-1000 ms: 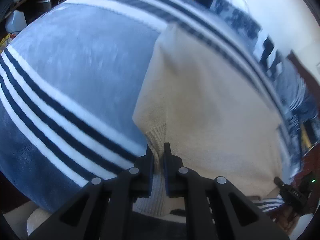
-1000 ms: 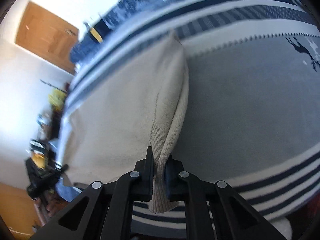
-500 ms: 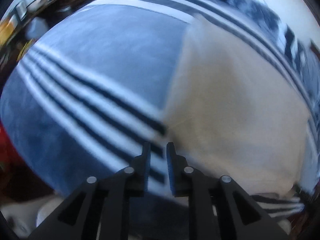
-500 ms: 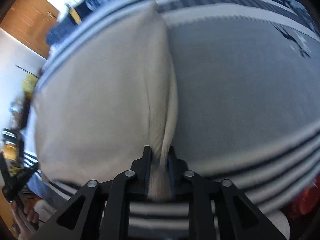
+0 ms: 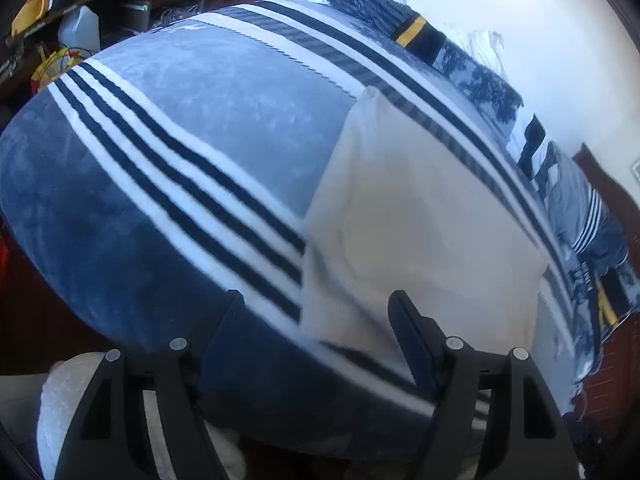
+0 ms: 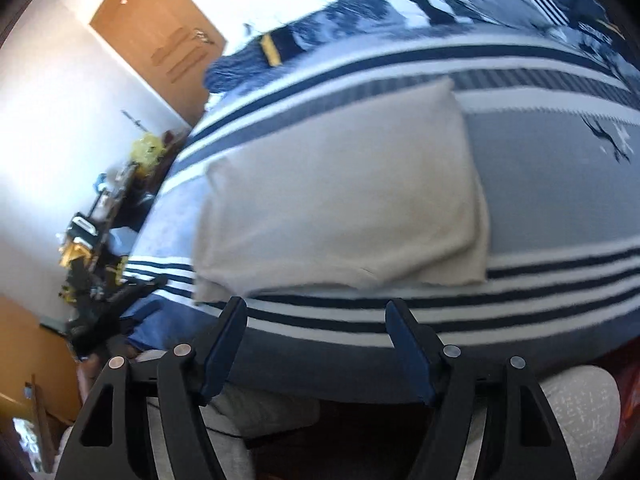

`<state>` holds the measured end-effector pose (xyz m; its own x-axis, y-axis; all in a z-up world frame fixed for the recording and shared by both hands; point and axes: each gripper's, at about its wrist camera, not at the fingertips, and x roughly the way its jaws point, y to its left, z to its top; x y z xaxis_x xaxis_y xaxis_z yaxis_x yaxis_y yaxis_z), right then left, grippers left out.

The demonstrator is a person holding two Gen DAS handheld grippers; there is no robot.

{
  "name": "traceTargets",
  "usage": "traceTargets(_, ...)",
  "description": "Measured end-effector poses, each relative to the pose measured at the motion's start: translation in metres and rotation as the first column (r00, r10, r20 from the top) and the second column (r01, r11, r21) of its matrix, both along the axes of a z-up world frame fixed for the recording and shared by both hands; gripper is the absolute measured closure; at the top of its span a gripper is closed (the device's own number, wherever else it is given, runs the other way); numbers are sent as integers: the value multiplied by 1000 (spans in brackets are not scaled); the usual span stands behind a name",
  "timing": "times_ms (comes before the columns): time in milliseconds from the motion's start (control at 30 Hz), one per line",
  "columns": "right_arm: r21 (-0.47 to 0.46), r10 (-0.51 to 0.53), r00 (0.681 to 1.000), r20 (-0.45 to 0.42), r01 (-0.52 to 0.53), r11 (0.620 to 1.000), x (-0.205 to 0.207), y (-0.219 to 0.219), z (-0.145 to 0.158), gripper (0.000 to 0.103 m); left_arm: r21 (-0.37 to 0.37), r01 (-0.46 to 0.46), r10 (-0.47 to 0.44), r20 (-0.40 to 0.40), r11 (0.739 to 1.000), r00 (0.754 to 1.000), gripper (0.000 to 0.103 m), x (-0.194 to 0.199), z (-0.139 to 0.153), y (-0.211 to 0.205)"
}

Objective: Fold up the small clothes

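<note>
Left wrist view shows your left hand-held gripper [image 5: 316, 312] spread wide, holding nothing. Your right hand-held gripper [image 6: 316, 320] is spread wide and holding nothing too. The cream sweater [image 6: 336, 196] lies folded flat on the striped blanket [image 5: 192, 168] on the bed, just past both sets of fingers, not touching them.

Here is what could go wrong. The fold is not even: on the right side a bottom layer [image 6: 480, 236] sticks out past the top one. If you grab only the top layer for one more fold, the layers may slide apart and the fold may get messy. The blanket is soft and fuzzy, so you could pinch it along with the sweater and drag it. The sweater's near edge sits close to the side of the bed, so a pull toward you could tip it off.

Some things are hard to see. Both pictures are a bit blurry, so the knit is hard to make out. You cannot see the sleeves or the collar. The dark folded clothes [image 5: 384, 12] far back are smeared too.
</note>
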<state>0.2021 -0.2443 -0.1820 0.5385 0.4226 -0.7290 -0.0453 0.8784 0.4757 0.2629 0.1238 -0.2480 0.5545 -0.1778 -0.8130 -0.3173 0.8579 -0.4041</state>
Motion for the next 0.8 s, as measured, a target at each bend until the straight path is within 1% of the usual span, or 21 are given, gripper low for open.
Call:
traceTargets(33,16,17,1000,6,-17,1000,0,6,5,26,-22,-9,9,0,1000,1000,29,3,-1,2)
traceTargets(100,22,55,998,7,-55,998,7,20,16,26,-88,-36,35,-15,995,999,27,12,-8,7)
traceTargets(200,-5,96,995,0,-96,995,25,37,27,26,-160,-4,-5,-61,987,998,27,35,-30,10)
traceTargets(233,-5,115,993,-7,-115,993,33,46,30,26,-179,-9,-5,-79,984,997,27,40,-38,13)
traceTargets(300,-6,148,989,-15,-148,989,46,58,34,26,-226,-3,-16,-83,974,996,27,46,-50,15)
traceTargets(367,-17,177,984,-28,-178,984,63,69,35,26,-248,1,-17,-64,969,998,27,48,-58,14)
traceTargets(433,-34,199,979,-50,-201,979,82,83,29,26,-248,11,-28,-63,969,998,27,53,-61,12)
traceTargets(533,-33,249,963,-99,-254,967,117,109,17,26,-263,9,-24,-54,965,998,27,59,-64,10)
traceTargets(567,-33,261,959,-111,-266,963,127,116,13,26,-263,4,-19,-54,965,998,30,60,-66,10)
traceTargets(600,-34,271,954,-130,-277,960,140,126,9,26,-262,3,-19,-56,965,998,37,61,-68,9)
traceTargets(633,-28,275,949,-153,-282,959,153,135,4,26,-262,1,-17,-59,965,998,43,62,-68,9)
traceTargets(667,-6,285,943,-173,-290,957,167,144,-1,26,-269,2,-19,-61,963,998,57,63,-70,9)
traceTargets(700,13,296,937,-186,-299,954,176,149,-5,26,-281,5,-26,-72,960,997,75,65,-74,9)
traceTargets(733,34,312,928,-204,-312,949,188,158,-10,26,-291,7,-31,-80,957,996,81,66,-77,8)
traceTargets(800,34,328,917,-228,-329,944,209,175,-17,26,-319,11,-36,-73,948,997,93,67,-78,7)
